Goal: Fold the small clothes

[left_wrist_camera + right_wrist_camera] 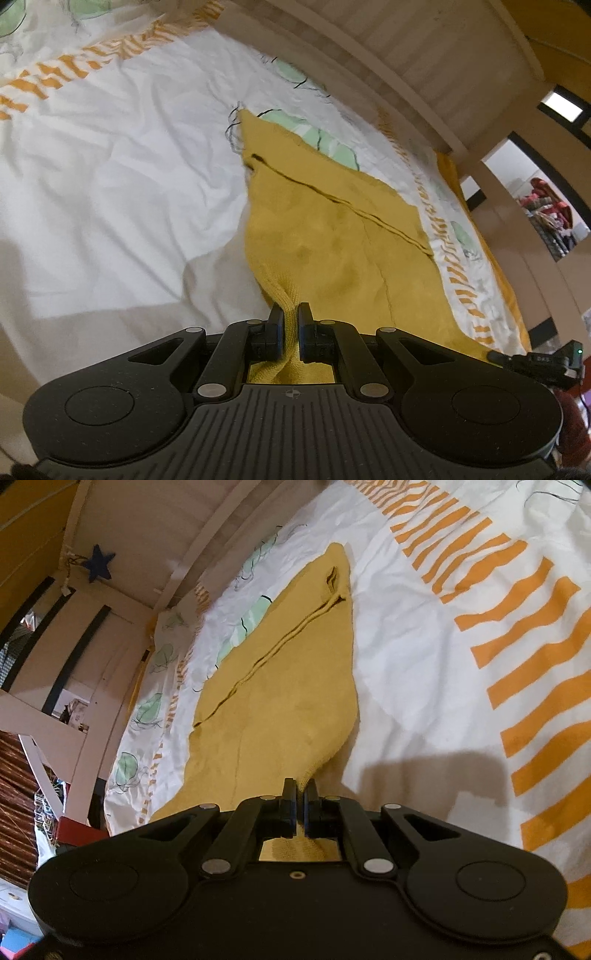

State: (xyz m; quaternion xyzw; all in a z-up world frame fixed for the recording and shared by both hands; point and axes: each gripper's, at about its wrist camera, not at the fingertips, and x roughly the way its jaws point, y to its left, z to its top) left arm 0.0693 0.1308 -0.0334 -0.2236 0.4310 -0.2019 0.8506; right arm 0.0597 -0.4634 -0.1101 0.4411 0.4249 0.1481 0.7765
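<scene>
Pinching near corners of the yellow knit garment, left claw and right claw are both clamping its hem; garment is lying mid-bed on the patterned sheet, partly folded, more folds remaining.

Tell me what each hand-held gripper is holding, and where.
Both pinch the mustard knit garment: left hand-held gripper on its ribbed edge, right hand-held gripper on a near corner.

The left gripper pointed downward, its jaws nearly together and pinching a ribbed edge of the mustard-yellow garment. The right gripper pointed downward too, its jaws closed tight on another edge of the same garment.
</scene>
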